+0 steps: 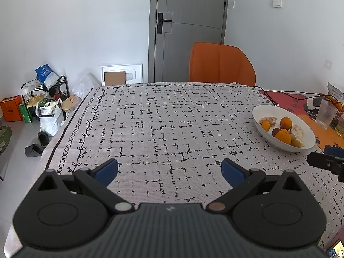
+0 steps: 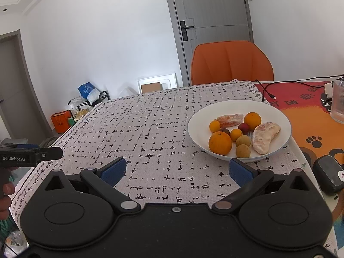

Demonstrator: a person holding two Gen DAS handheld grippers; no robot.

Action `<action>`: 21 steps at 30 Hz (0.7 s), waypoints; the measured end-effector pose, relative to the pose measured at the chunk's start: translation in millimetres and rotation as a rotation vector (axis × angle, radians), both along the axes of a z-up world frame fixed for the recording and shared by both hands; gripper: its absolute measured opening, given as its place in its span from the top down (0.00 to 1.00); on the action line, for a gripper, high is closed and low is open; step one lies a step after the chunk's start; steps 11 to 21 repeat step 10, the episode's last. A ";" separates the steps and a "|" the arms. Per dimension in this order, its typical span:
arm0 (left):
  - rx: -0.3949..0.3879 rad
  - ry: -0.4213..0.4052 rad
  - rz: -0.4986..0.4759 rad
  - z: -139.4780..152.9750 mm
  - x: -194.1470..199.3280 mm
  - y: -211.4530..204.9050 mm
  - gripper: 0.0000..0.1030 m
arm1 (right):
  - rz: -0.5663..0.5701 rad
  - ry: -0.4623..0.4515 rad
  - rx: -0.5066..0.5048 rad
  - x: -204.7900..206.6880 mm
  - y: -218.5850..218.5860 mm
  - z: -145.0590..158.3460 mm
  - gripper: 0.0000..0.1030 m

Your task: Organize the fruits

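A white bowl [image 2: 277, 109] [image 1: 261, 112] sits on the patterned tablecloth [image 2: 150, 133] at the right side of the table. It holds several fruits: a large orange [image 2: 220, 143], smaller oranges [image 2: 252, 118], two brownish round fruits [image 2: 243, 150], a dark red plum [image 2: 243, 127] and two peeled pomelo pieces [image 2: 264, 136]. My right gripper [image 2: 176, 169] is open and empty, just in front and left of the bowl. My left gripper [image 1: 169, 169] is open and empty over bare cloth, well left of the bowl. The right gripper's side shows at the right edge of the left wrist view.
An orange chair [image 2: 232, 62] stands behind the table's far edge. Right of the bowl lie a red-orange mat [image 2: 305, 116], a black cable [image 2: 266, 90], a ribbed glass [image 2: 338, 103] and a dark device [image 2: 329, 176]. Bags and a shoe rack [image 1: 45, 103] crowd the floor on the left.
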State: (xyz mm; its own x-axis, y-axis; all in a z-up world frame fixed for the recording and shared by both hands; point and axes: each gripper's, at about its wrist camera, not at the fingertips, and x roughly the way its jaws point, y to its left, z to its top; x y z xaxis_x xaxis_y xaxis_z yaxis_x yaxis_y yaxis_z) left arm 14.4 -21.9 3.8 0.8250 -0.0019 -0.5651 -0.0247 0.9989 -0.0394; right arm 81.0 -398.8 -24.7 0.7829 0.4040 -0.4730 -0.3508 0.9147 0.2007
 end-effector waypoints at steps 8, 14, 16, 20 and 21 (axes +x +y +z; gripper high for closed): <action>-0.002 -0.008 -0.009 1.9 -1.9 -0.6 0.02 | 0.001 -0.001 0.000 -0.1 0.0 0.0 0.00; -0.003 -0.007 -0.009 2.0 -2.5 -0.4 0.02 | 0.002 -0.001 -0.001 0.2 -0.1 -0.4 0.00; -0.003 -0.007 -0.009 2.0 -2.5 -0.4 0.02 | 0.002 -0.001 -0.001 0.2 -0.1 -0.4 0.00; -0.003 -0.007 -0.009 2.0 -2.5 -0.4 0.02 | 0.002 -0.001 -0.001 0.2 -0.1 -0.4 0.00; -0.003 -0.007 -0.009 2.0 -2.5 -0.4 0.02 | 0.002 -0.001 -0.001 0.2 -0.1 -0.4 0.00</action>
